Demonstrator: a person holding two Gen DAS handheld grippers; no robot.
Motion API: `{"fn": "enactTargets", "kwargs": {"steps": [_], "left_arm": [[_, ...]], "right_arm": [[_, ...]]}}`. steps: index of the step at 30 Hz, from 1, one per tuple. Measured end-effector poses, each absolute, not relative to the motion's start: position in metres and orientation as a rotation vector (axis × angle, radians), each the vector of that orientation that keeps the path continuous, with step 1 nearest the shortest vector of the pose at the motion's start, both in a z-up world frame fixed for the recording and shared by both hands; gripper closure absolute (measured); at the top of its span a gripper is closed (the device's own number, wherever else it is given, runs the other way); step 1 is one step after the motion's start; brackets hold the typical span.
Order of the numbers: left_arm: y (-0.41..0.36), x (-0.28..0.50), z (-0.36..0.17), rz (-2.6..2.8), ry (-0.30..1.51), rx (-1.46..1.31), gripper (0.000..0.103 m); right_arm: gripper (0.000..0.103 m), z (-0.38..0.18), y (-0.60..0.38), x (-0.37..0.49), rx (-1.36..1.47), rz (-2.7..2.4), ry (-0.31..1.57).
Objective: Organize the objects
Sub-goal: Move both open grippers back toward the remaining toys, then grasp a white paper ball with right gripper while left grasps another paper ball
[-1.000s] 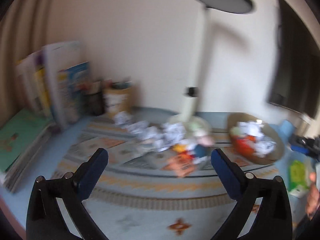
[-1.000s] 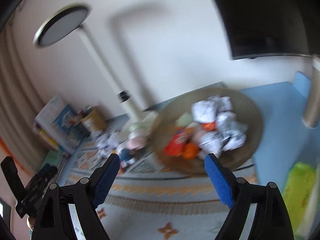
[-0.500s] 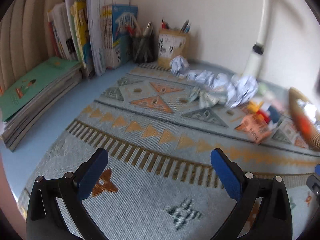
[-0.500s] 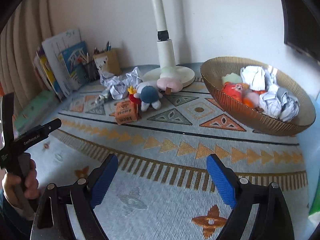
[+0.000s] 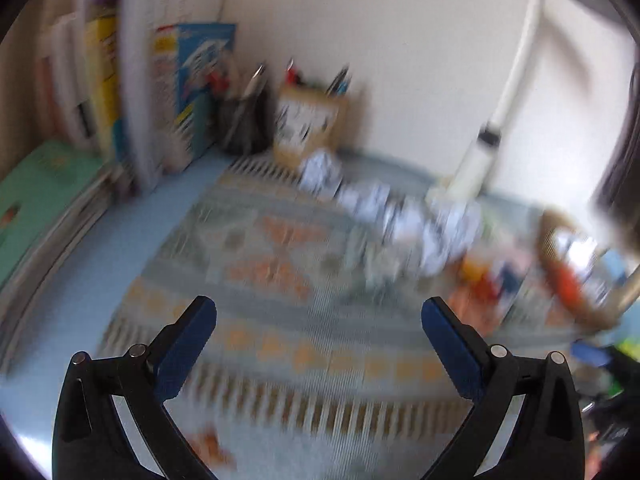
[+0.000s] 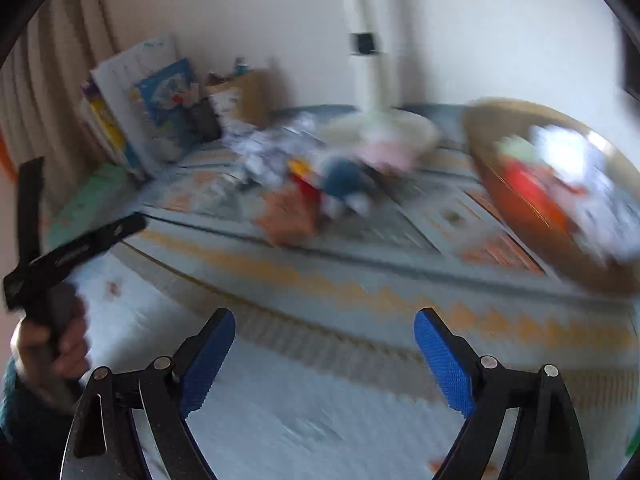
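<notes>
Left gripper and right gripper both spread wide, empty, above patterned woven mat, crumpled white paper balls, gold ribbed bowl blurred beyond.

Crumpled white paper balls lie scattered on the patterned mat, left of the white lamp base. In front of the base lie a small blue plush toy and an orange packet. Right of it, a gold bowl holds more paper balls and orange-red items.
</notes>
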State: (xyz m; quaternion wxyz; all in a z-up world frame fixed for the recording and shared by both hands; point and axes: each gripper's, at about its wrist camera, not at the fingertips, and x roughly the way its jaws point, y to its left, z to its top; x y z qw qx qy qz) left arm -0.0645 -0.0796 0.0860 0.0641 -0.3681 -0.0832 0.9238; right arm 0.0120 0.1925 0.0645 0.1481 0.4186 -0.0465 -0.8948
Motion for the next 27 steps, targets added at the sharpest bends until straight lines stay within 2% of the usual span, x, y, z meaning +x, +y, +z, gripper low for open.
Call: {"fn": "enactTargets", "kwargs": {"steps": [3,7,9,14,17,19,21,22,25,27], "left_arm": [[-0.093,-0.127,0.097,2.749,-0.286,-1.124,0.001],[-0.094,-0.207,0.076,2.658,-0.325,-1.2,0.001],[-0.093,-0.237,0.06,2.626,-0.401,-1.214,0.001],[-0.083,-0.281,0.027,2.601,-0.402,-1.308,0.004],[-0.08,-0.287,0.018,2.592,-0.4,-1.334,0.022],[-0.077,-0.287,0.019,2.593,-0.375,-1.33,0.046],[-0.077,-0.285,0.02,2.547,-0.426,-1.304,0.062],[-0.075,-0.283,0.021,2.541,-0.435,-1.301,0.064],[-0.069,-0.273,0.028,2.604,-0.369,-1.259,0.065],[-0.072,-0.263,0.037,2.626,-0.391,-1.223,0.065]], "right_arm": [[0.013,0.091,0.164,-0.028,1.155,-2.536,-0.058],[0.013,0.108,0.113,-0.106,1.165,-2.475,0.062],[0.013,0.107,0.093,-0.149,1.187,-2.454,0.051],[0.013,0.072,0.047,-0.233,1.344,-2.383,0.079],[0.013,0.052,0.034,-0.256,1.406,-2.353,0.132],[0.013,0.045,0.03,-0.265,1.418,-2.337,0.13],[0.037,0.037,0.026,-0.271,1.436,-2.322,0.154],[0.047,0.033,0.026,-0.273,1.445,-2.314,0.161],[0.049,0.032,0.03,-0.271,1.419,-2.32,0.107],[0.049,0.038,0.033,-0.265,1.365,-2.343,0.111]]}}
